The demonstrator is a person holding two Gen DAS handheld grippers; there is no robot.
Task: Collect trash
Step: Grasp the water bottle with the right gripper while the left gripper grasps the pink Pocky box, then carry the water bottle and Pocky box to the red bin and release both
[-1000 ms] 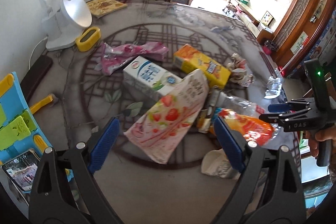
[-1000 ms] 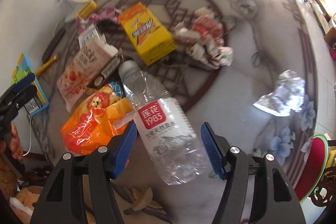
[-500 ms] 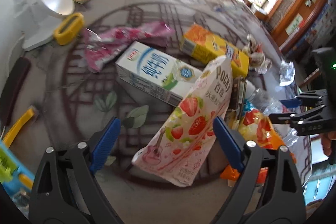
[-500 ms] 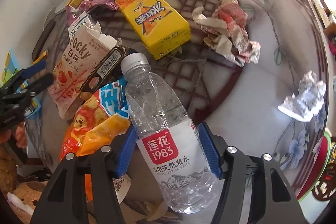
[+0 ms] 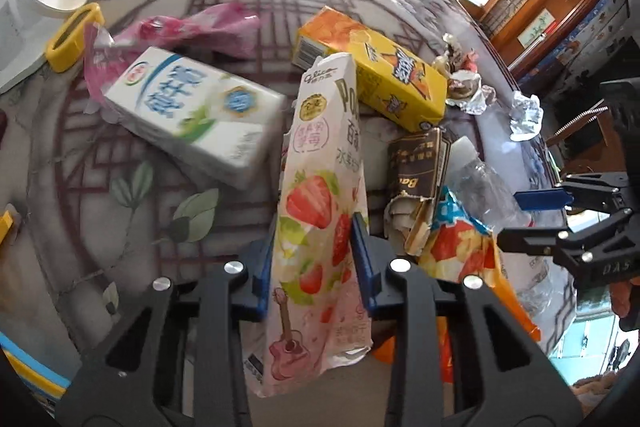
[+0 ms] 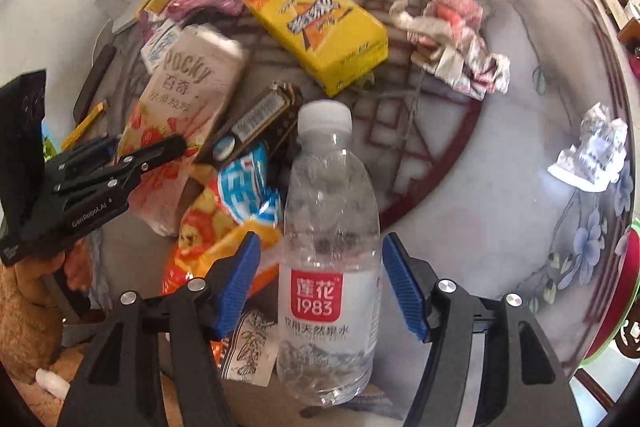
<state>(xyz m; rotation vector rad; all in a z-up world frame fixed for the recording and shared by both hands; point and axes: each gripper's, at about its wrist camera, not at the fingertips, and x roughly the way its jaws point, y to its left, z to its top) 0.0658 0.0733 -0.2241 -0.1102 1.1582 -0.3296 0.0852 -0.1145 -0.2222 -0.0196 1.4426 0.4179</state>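
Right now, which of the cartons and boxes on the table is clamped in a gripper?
The pink strawberry Pocky box, pinched by the left gripper. The white milk carton and yellow box lie free.

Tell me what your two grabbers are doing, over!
Left gripper shut on the Pocky box. Right gripper open around the water bottle, not yet squeezing. Orange snack bag crowds the bottle's left side.

The left gripper (image 5: 312,263) has closed onto the Pocky box (image 5: 320,211). The right gripper (image 6: 320,287) has advanced, straddling the water bottle (image 6: 328,247).
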